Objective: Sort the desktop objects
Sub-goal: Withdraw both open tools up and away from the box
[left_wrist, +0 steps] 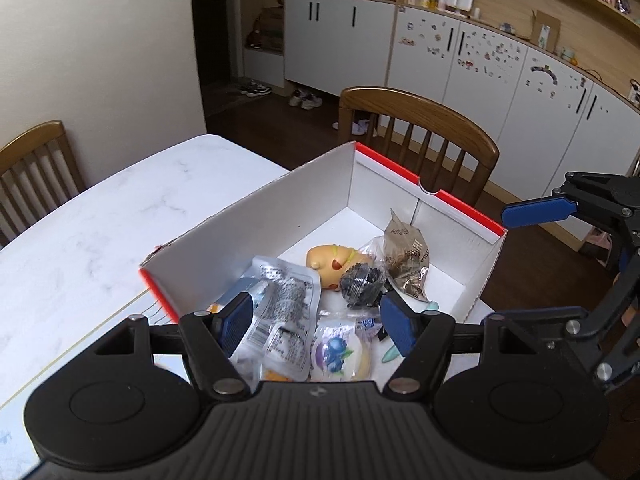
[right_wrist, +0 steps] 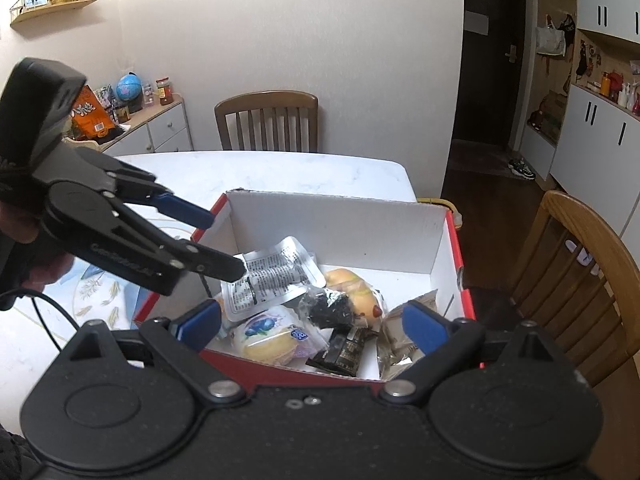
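We see a white marble table (left_wrist: 100, 216) with a box (left_wrist: 256, 220) on it, red outside and white inside. In the box lie snack packets (left_wrist: 280, 304) and a yellow toy (left_wrist: 328, 260). Wooden chairs (left_wrist: 420, 128) stand around the table, white cabinets (left_wrist: 480, 68) along the far wall. Left gripper (left_wrist: 316, 320) and right gripper (right_wrist: 316, 326) hover over the box, fingers apart, holding nothing.
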Motion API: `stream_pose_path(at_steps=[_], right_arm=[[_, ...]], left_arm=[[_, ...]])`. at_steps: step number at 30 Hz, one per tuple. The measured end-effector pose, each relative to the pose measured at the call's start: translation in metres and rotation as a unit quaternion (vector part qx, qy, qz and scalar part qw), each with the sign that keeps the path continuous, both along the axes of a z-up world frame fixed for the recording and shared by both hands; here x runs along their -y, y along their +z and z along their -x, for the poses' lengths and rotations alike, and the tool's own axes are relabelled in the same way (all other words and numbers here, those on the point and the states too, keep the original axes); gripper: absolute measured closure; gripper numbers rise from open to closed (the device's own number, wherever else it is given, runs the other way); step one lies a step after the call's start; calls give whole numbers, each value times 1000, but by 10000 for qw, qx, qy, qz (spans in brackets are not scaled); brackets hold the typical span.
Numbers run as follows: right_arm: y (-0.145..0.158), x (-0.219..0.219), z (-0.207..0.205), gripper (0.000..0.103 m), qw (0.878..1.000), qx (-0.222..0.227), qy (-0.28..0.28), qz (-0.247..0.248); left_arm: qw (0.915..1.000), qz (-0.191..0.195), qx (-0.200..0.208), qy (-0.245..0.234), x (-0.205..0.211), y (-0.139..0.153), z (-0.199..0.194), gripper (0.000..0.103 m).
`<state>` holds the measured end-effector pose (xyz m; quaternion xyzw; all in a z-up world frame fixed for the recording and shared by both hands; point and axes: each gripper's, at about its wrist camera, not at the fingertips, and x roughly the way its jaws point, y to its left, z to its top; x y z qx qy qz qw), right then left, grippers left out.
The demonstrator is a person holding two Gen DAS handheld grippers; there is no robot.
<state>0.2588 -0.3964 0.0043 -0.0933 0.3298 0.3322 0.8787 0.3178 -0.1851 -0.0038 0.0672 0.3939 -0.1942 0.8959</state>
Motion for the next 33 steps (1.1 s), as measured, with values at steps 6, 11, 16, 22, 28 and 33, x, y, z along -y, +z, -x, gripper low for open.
stream_pose_path(at_steps=[6, 11, 16, 22, 28, 33], right_arm=[[4, -2, 7, 6, 10000, 58, -45, -46], [7, -5, 13, 5, 9999, 85, -85, -104], [11, -6, 17, 5, 9996, 88, -170, -188], [14, -6, 23, 5, 9992, 107, -288, -246], [17, -7, 32, 5, 9985, 159, -432, -292], [16, -6, 42, 5, 9981, 80, -528, -310]], left_arm=[[9998, 12, 81, 169, -11, 8, 19, 27], [9995, 30, 144, 296, -18, 13, 35, 17], [9987, 153, 160, 455, -28, 17, 49, 0], [9975, 185, 250, 638, -35, 21, 65, 0], [9956, 309, 321, 819, -39, 27, 81, 0], [9943, 457, 226, 936, -41, 30, 94, 0]])
